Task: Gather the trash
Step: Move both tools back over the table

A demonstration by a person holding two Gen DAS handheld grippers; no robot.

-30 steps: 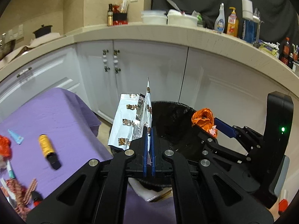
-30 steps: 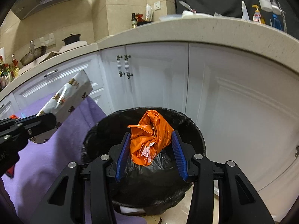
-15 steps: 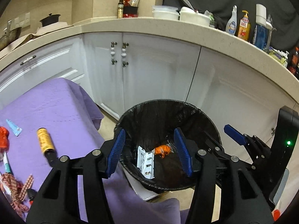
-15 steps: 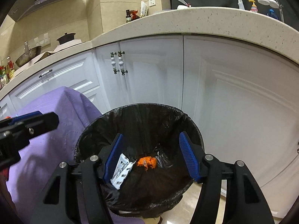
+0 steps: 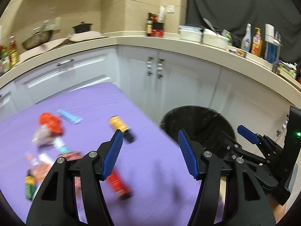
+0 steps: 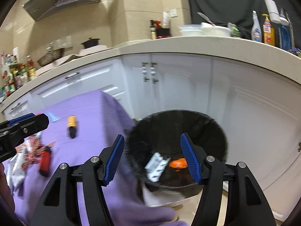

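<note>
Inside the black trash bin point(image 6: 176, 131) lie a silver wrapper point(image 6: 156, 163) and an orange bag point(image 6: 177, 164). Above, the right gripper point(image 6: 152, 157) stands spread and empty. The left gripper point(image 5: 150, 150), over the purple cloth point(image 5: 94, 101), is opening, nothing between its jaws.

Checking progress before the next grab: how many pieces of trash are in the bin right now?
2. A white foil wrapper lies at the bottom of the bin, and a crumpled orange wrapper sits just right of it. Anything under them or behind the right gripper's finger would be hidden.
</note>
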